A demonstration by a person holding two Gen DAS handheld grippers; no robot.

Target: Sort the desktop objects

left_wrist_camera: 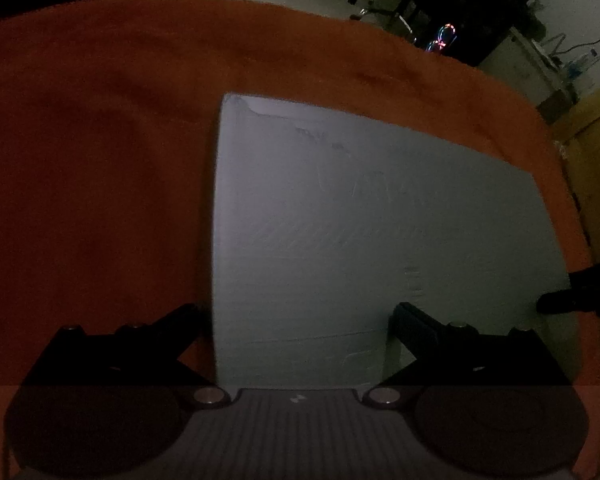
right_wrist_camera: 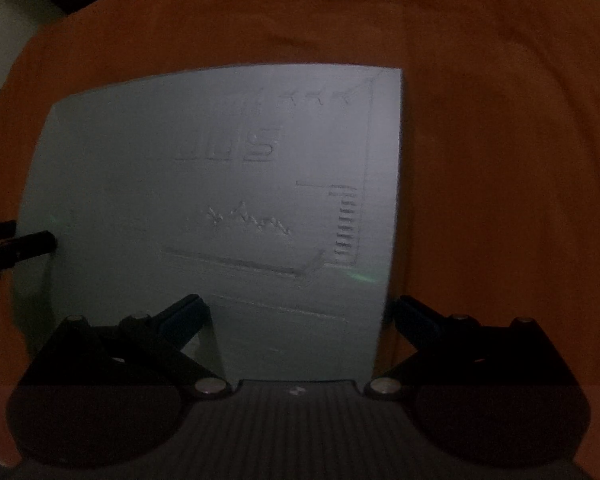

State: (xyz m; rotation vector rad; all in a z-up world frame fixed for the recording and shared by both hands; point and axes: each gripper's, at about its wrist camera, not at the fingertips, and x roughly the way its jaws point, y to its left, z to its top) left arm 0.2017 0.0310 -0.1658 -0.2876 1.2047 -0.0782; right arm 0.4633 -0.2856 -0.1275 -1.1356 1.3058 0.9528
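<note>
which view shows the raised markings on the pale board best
The right wrist view: the pale grey rectangular board shows embossed letters, zigzag lines and bars clearly. The left wrist view shows the same board nearly blank, with only faint scratches.

Board: a pale grey-white panel with faint embossed marks fills the frame's middle.
Cloth: orange fabric lies under it, covering the desk.
Right hand-held gripper: fingers spread wide at bottom, holding nothing.
Left hand-held gripper: dark tip at the board's left edge.

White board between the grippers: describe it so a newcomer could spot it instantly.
An orange cloth covers the table. Flat on it lies the white board, a pale rectangular slab, the only large thing there. Faint embossed lines and lettering mark its face, setting it apart from the plain cloth around it.
</note>
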